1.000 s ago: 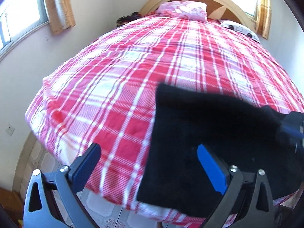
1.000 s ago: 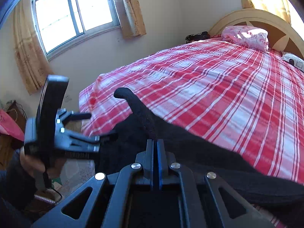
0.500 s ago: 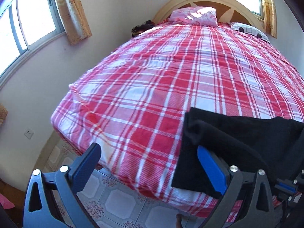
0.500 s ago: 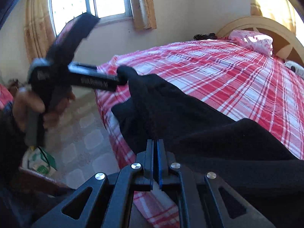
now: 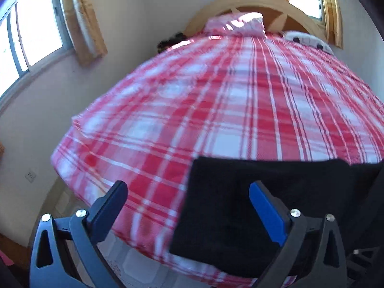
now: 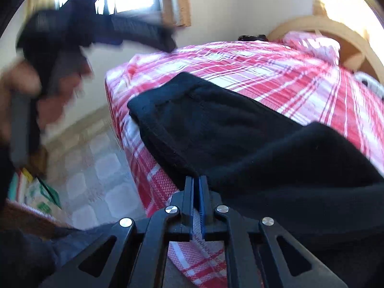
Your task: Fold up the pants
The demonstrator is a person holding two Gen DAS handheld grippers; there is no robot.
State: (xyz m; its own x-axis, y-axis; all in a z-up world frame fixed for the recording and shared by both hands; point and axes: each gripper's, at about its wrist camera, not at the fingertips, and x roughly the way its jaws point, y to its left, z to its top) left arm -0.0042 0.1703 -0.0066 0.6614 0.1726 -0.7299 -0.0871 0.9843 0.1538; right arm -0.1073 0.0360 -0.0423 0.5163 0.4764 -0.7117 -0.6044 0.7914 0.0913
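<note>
The black pants [image 5: 240,206] lie folded at the near edge of the red plaid bed [image 5: 216,110], one end hanging over the side. My left gripper [image 5: 187,199] is open and empty, held above the bed's near edge with the pants' left edge between its fingers' line of sight. It shows blurred and raised at the upper left of the right wrist view [image 6: 168,40]. My right gripper [image 6: 196,182] is shut, its tips at the pants' [image 6: 216,129] near fold; whether cloth is pinched between them I cannot tell.
Pillows [image 5: 237,24] and a wooden headboard [image 5: 264,4] are at the bed's far end. A wall with a curtained window [image 5: 31,38] runs on the left. Tiled floor [image 6: 96,172] lies beside the bed, with a green-and-white bag [image 6: 36,192] on it.
My left gripper has let go of the pants' corner and lifted up and away to the left. The raised black cloth has dropped flat onto the bed. My right gripper has stayed shut.
</note>
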